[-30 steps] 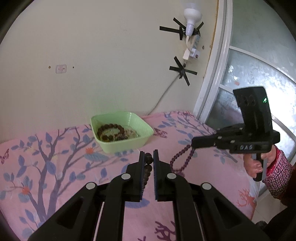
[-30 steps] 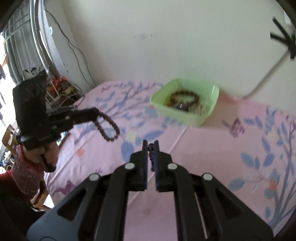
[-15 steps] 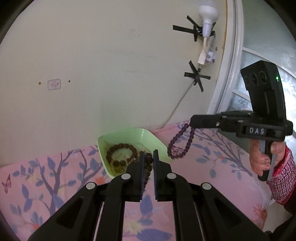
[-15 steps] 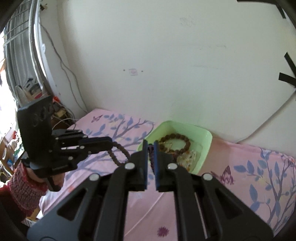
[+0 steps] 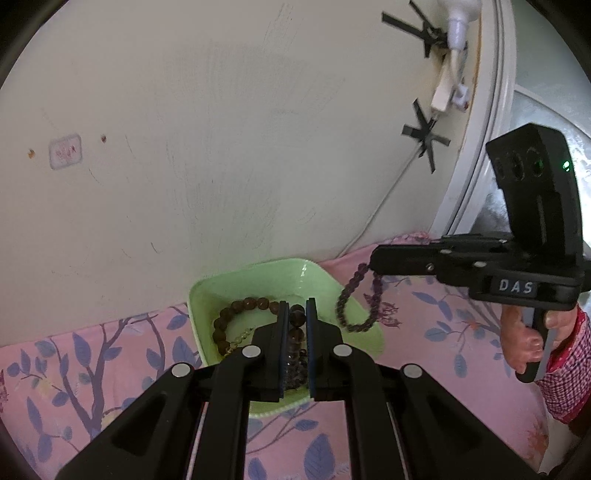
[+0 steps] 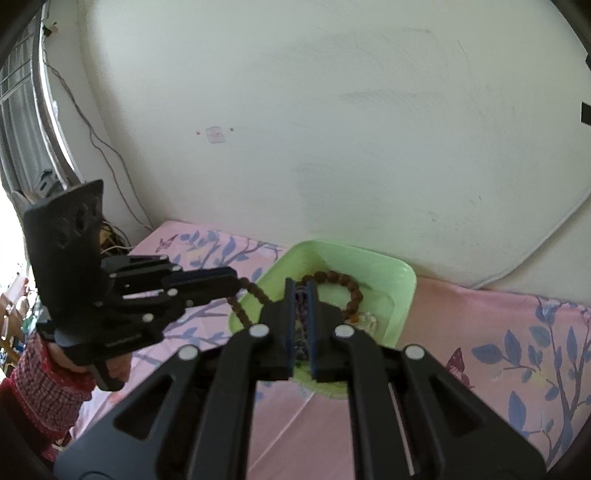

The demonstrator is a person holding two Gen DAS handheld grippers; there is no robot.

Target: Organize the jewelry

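A light green tray (image 5: 207,295) (image 6: 369,254) sits on the pink floral sheet by the wall, with a brown bead bracelet (image 5: 227,317) (image 6: 351,288) and a pale bead piece (image 6: 365,317) in it. My left gripper (image 5: 295,310) (image 6: 236,277) is shut on a dark brown bead bracelet (image 5: 295,326) (image 6: 242,314) over the tray's near edge. From the right, my right gripper (image 6: 300,286) (image 5: 373,258) is shut on a purple bead bracelet (image 5: 341,302) (image 6: 301,314), whose loop hangs above the tray's right side.
The cream wall stands right behind the tray. A white cable (image 5: 380,210) runs down it from a taped bulb (image 5: 458,22). A window frame (image 5: 476,155) lies to the right. A hand (image 5: 521,343) in a red checked sleeve (image 6: 37,387) holds each gripper. The pink sheet (image 6: 498,332) stretches to both sides.
Both grippers have moved toward the wall with their bracelets. The tray has gone from well ahead of them to just under the fingertips, and the two grippers are closer together.
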